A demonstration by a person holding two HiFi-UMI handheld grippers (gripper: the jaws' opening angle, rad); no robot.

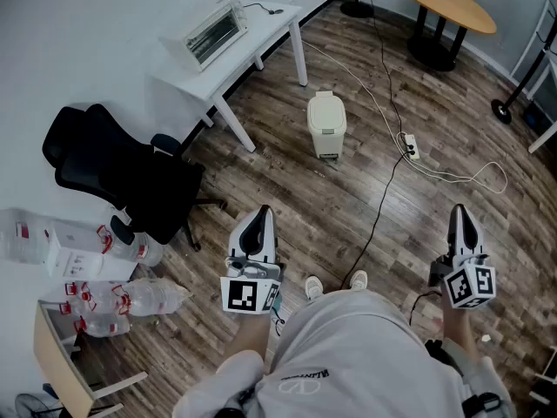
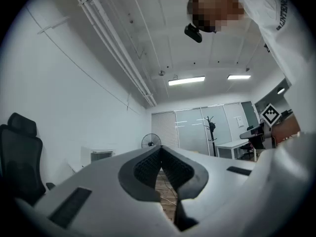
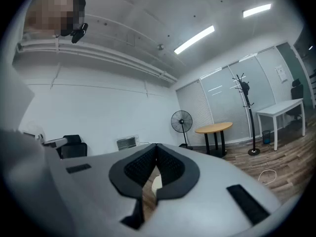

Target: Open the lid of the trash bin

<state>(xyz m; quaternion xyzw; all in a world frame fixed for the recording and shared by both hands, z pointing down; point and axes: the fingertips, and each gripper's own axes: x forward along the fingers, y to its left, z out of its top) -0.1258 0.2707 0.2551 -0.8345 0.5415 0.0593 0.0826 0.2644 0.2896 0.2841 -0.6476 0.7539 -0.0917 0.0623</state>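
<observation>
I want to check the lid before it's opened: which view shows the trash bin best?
The head view: the whole trash bin stands ahead, lid down. The right gripper view shows only a pale sliver, likely the bin, under the right gripper's shut tongs. The left gripper view shows none of it.

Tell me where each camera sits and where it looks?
Head view: on the person's head, looking down at the trash bin; shows their torso, shoes, left gripper and right gripper.
Left gripper view: on it, looking along shut jaws towards a fan; the person's shirt shows.
Right gripper view: on it, along shut jaws towards the round table.
Shared: both gripper views show the fan.
</observation>
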